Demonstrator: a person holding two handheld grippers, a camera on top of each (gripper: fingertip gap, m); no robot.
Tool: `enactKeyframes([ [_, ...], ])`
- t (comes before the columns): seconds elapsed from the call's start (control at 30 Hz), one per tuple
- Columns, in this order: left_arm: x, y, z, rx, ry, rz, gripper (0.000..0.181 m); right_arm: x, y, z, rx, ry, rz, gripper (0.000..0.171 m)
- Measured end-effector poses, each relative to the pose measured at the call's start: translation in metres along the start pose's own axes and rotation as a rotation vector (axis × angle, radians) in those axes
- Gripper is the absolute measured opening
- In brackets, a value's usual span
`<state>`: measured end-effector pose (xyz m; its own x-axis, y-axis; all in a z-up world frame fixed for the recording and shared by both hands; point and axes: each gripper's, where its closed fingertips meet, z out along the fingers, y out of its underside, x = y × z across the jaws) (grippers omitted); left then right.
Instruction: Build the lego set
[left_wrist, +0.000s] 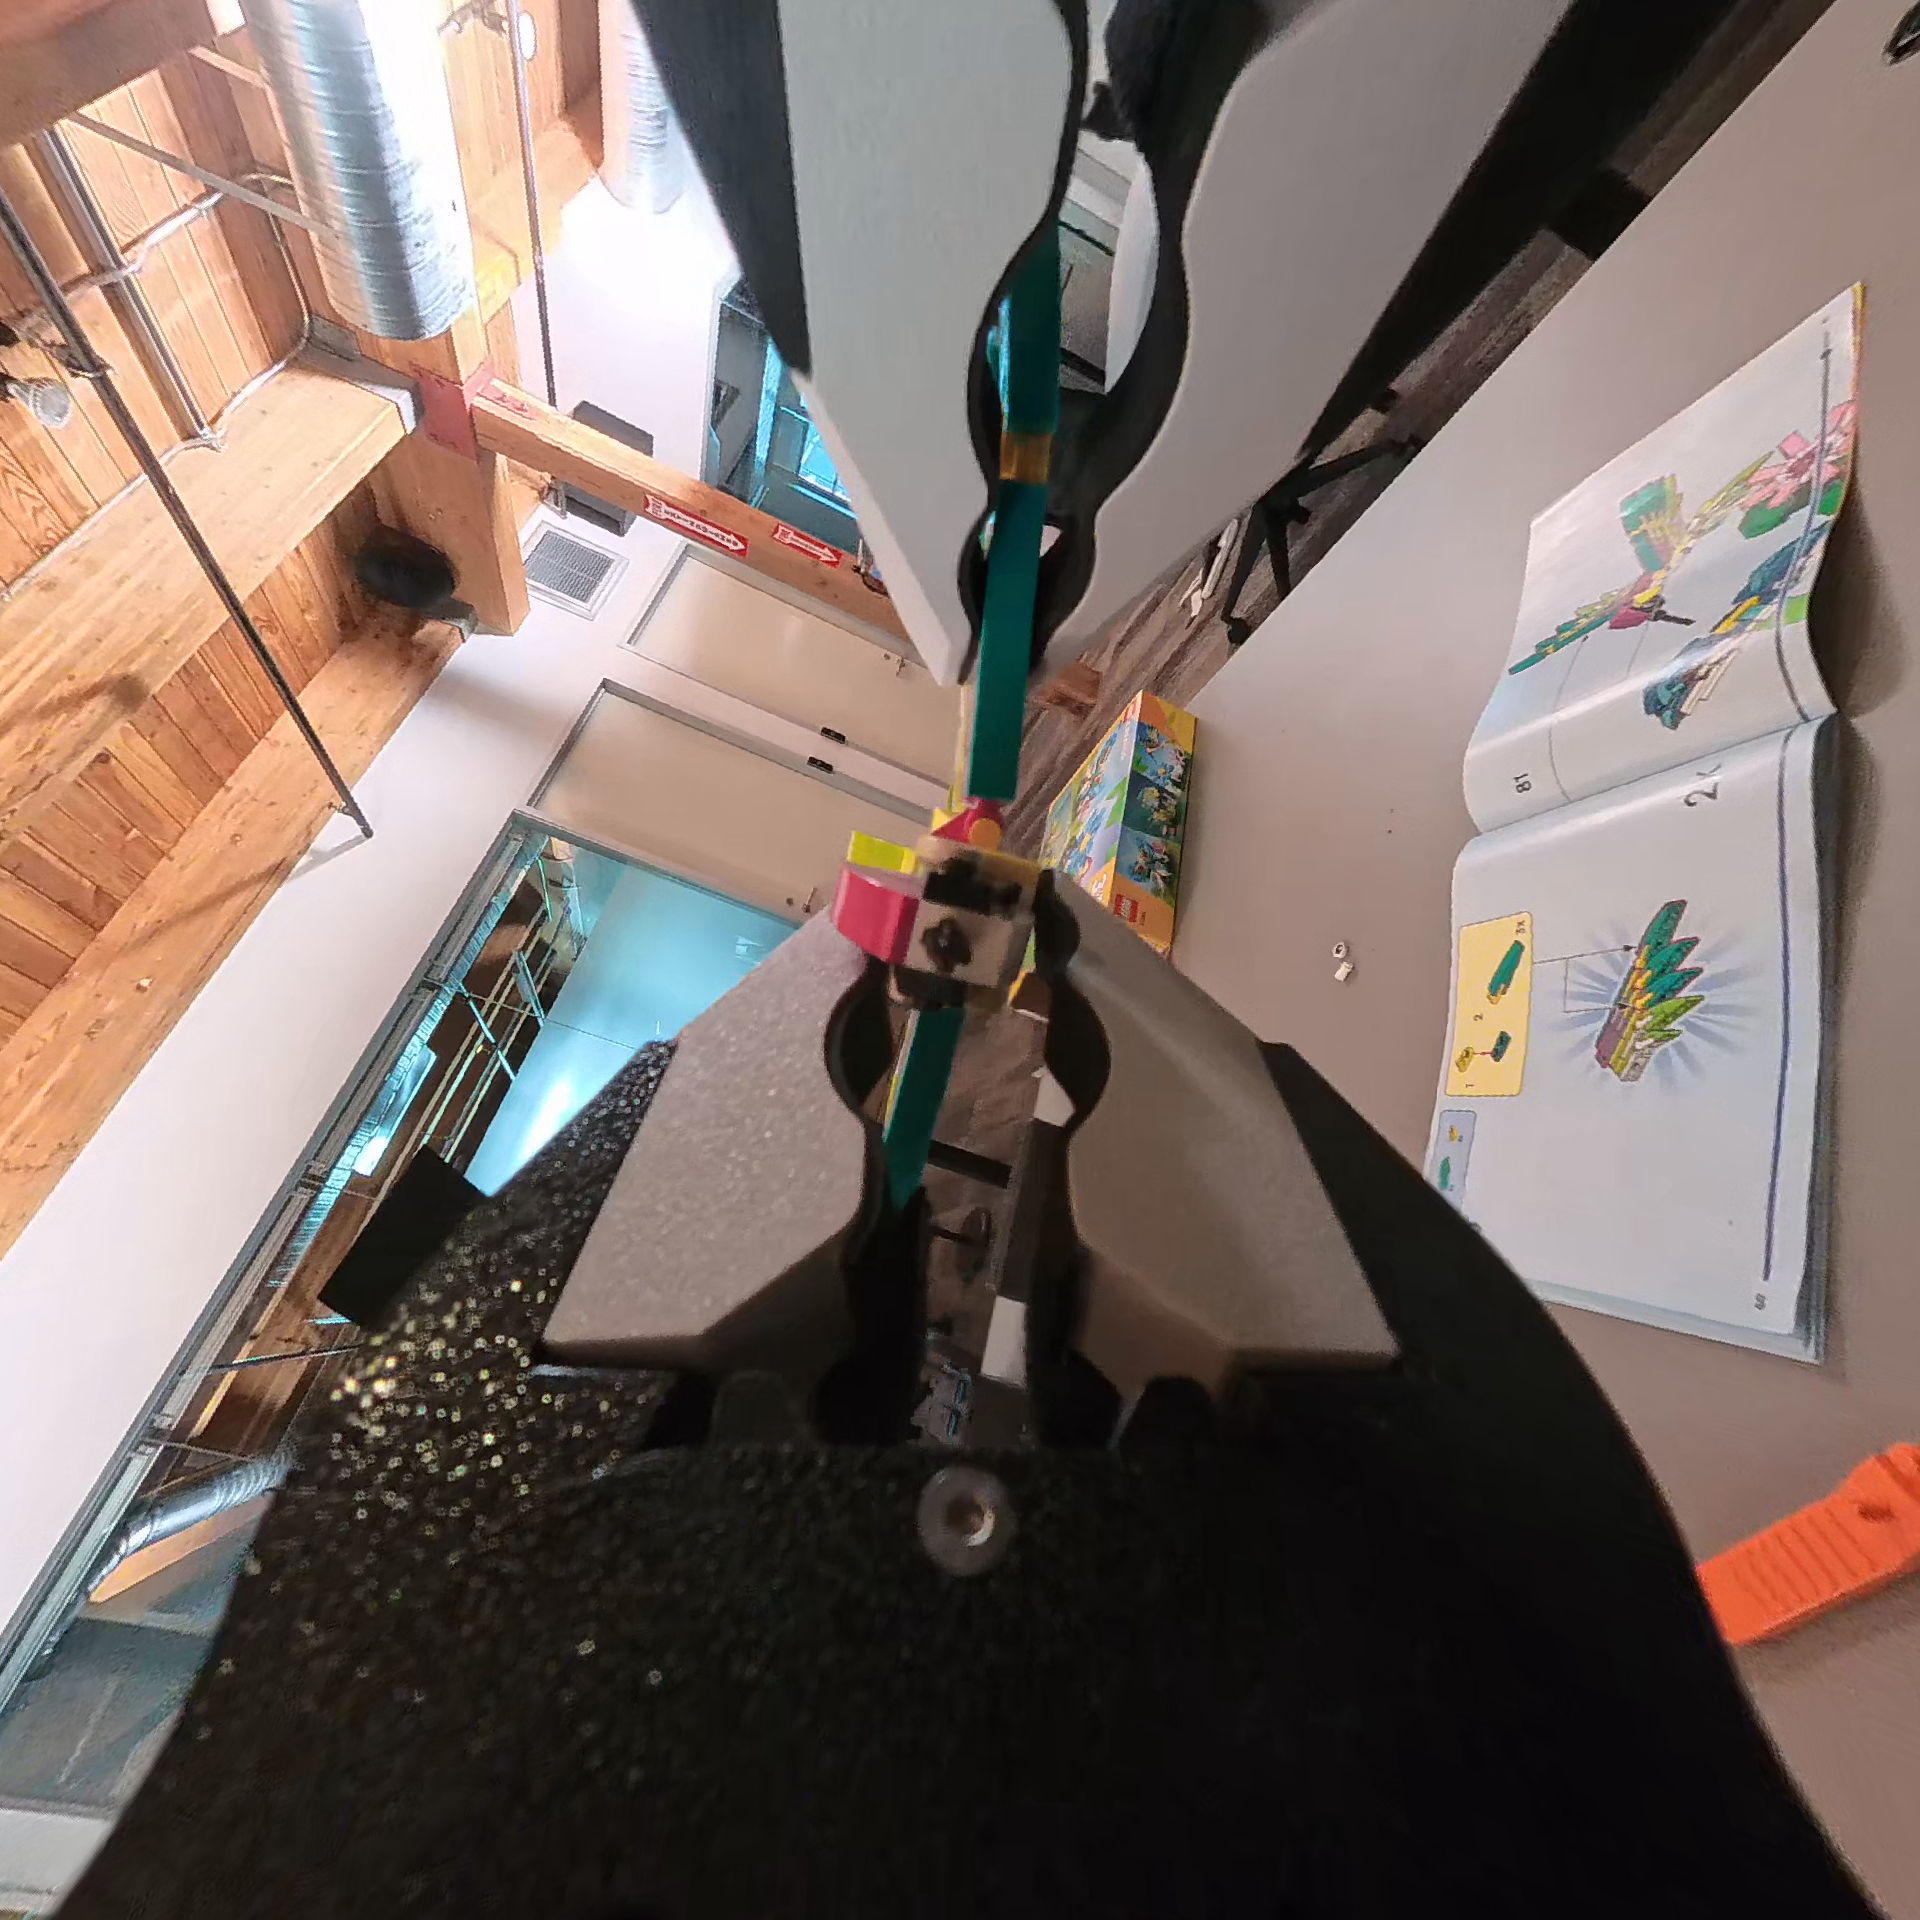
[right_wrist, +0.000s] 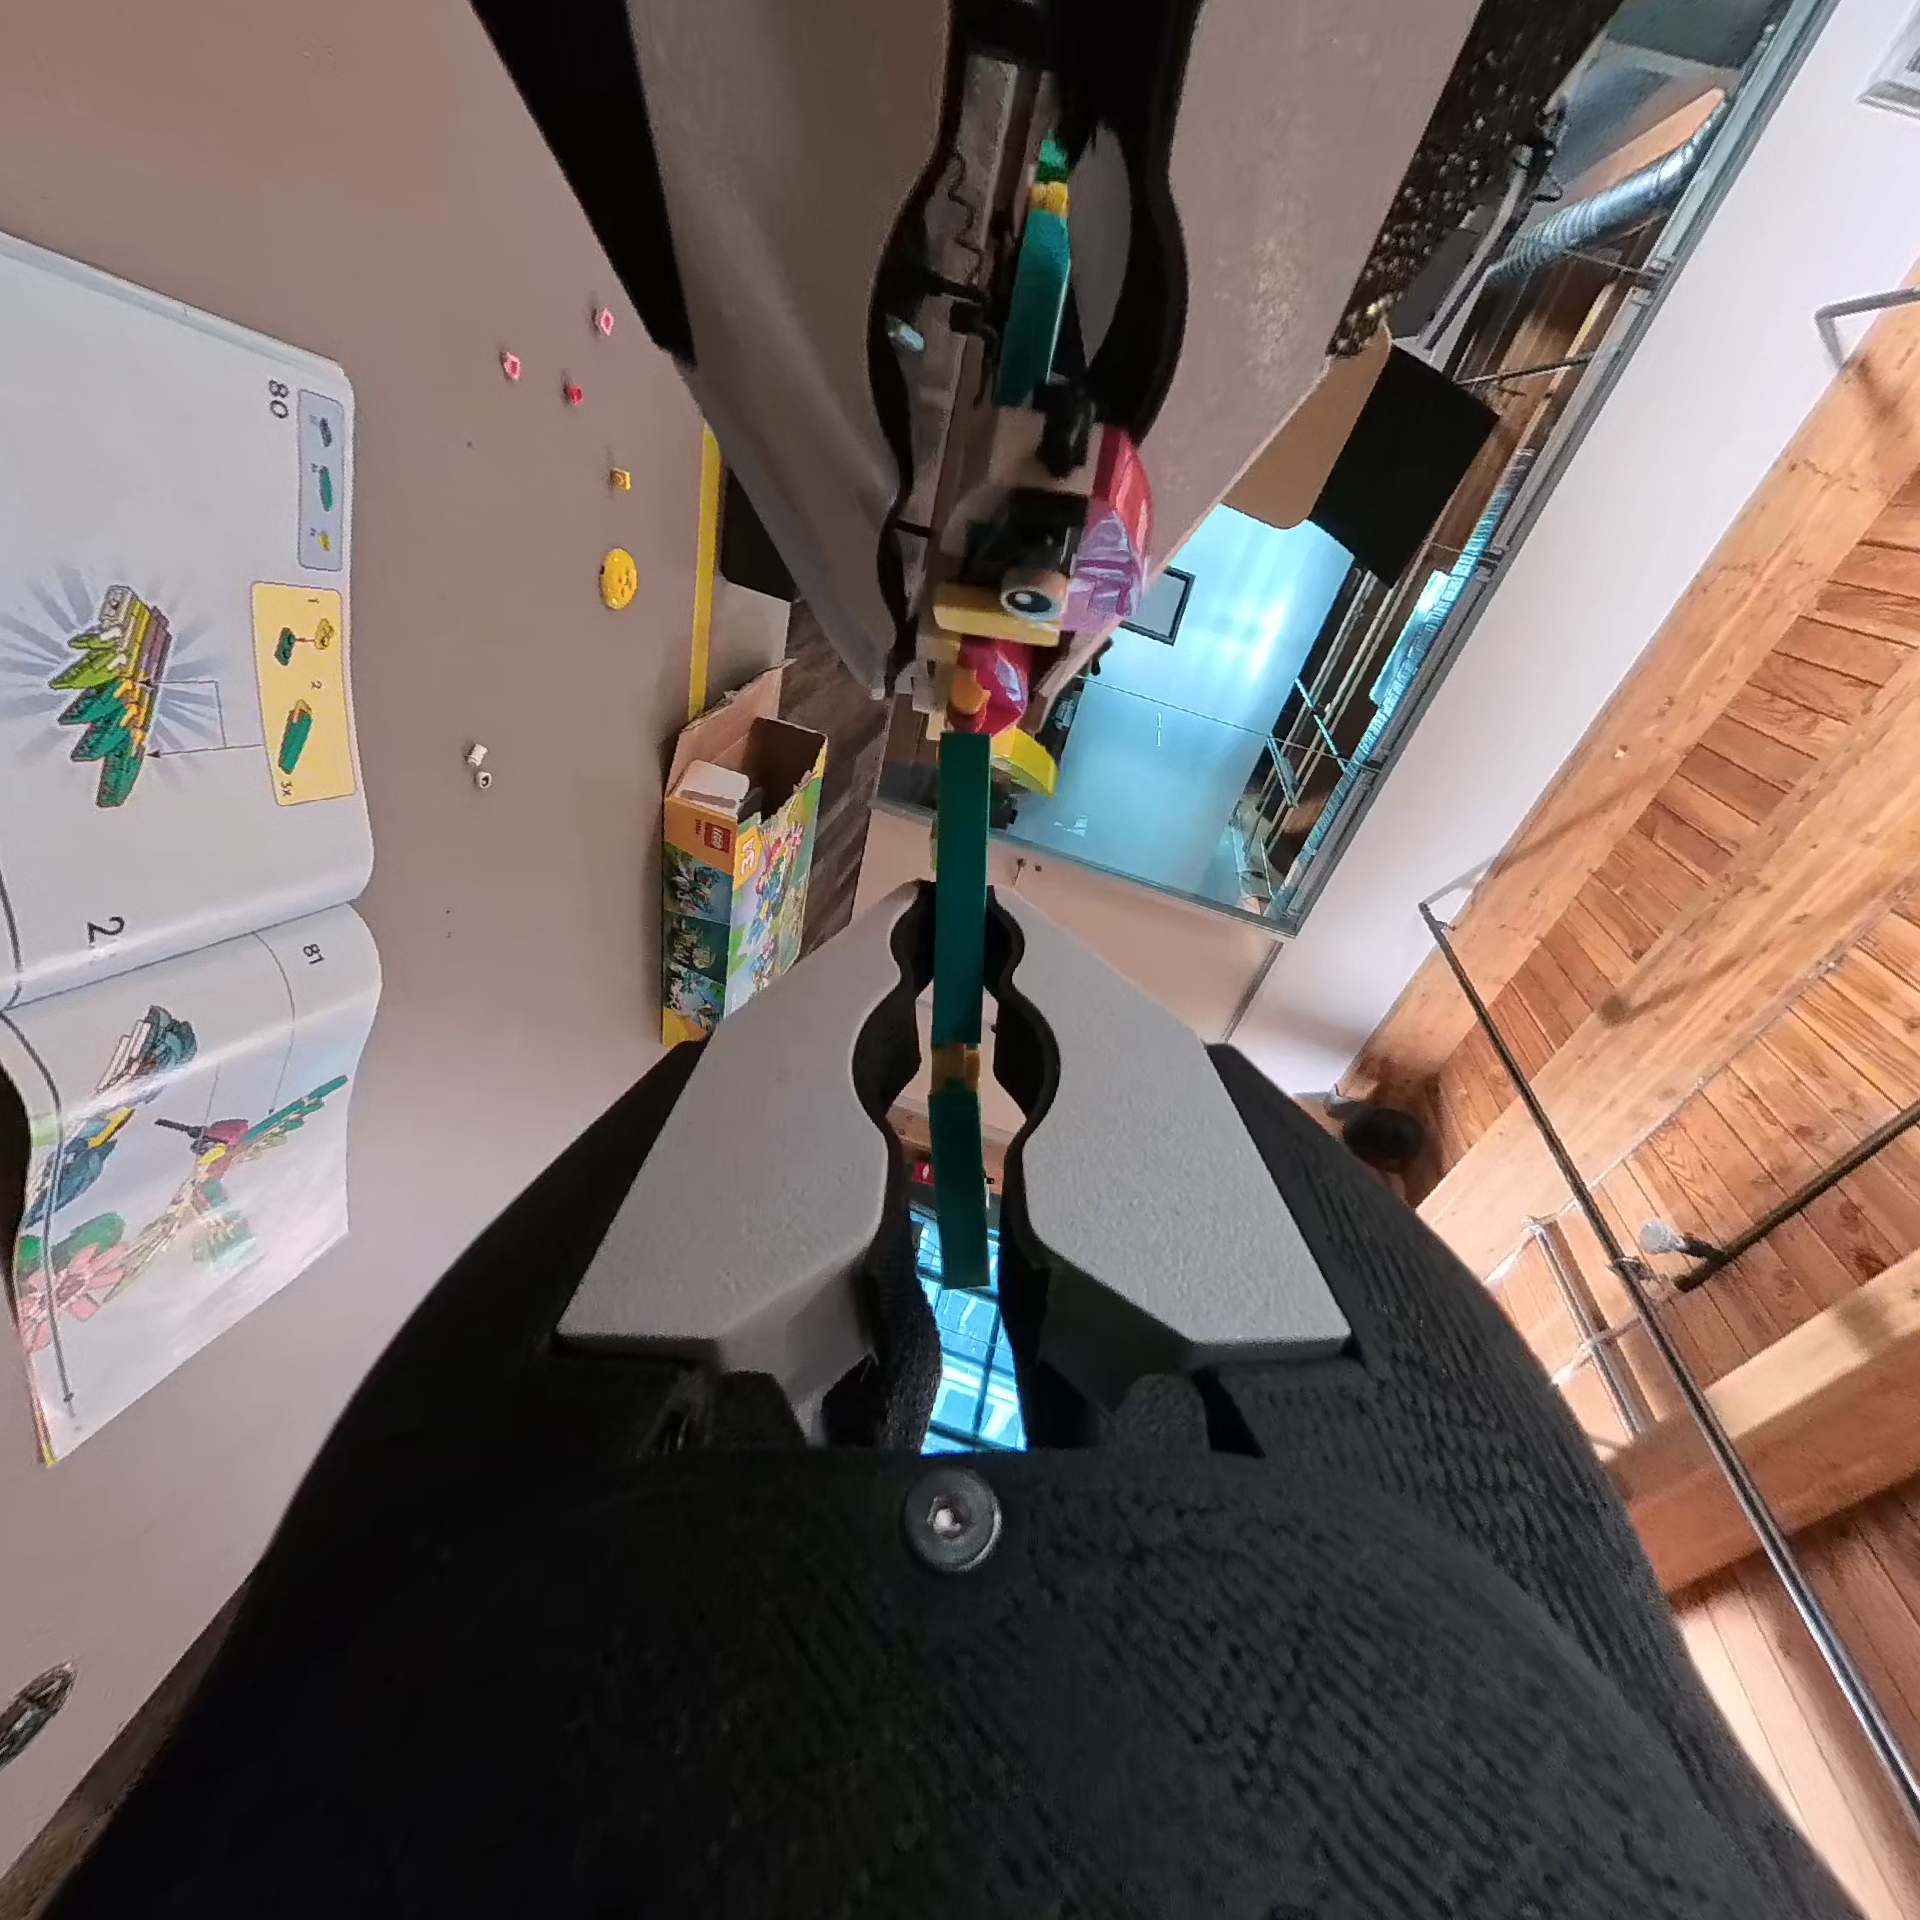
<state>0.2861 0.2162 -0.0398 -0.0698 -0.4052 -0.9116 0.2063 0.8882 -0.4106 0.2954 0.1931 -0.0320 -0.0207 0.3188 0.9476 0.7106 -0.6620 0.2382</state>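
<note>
Plastic this thin and light will flex and pop apart at its clip joints, so we treat the lego model (left_wrist: 951, 920) as fragile, held aloft between both tools well above the table (left_wrist: 1351, 790), with the open instruction booklet (left_wrist: 1662, 935) lying at three o'clock in the left wrist view. Our left gripper (left_wrist: 961, 997) has its jaws clamped on the chunky pink, tan and yellow body, while our right gripper (right_wrist: 958, 935) has its jaws closed on the long green feather (right_wrist: 958, 997) at twelve o'clock from that body. We judge the blocky body the safer hold, and the feather best pinched flat near its yellow joint, never twisted.
</note>
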Motion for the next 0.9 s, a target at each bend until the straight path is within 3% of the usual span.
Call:
enactKeyframes([
  [0.9,0.0076,0.0008,0.0031,0.013,0.015,0.041,0.021,-0.0068,0.0018,0.004,0.013,-0.174,0.062,0.007],
])
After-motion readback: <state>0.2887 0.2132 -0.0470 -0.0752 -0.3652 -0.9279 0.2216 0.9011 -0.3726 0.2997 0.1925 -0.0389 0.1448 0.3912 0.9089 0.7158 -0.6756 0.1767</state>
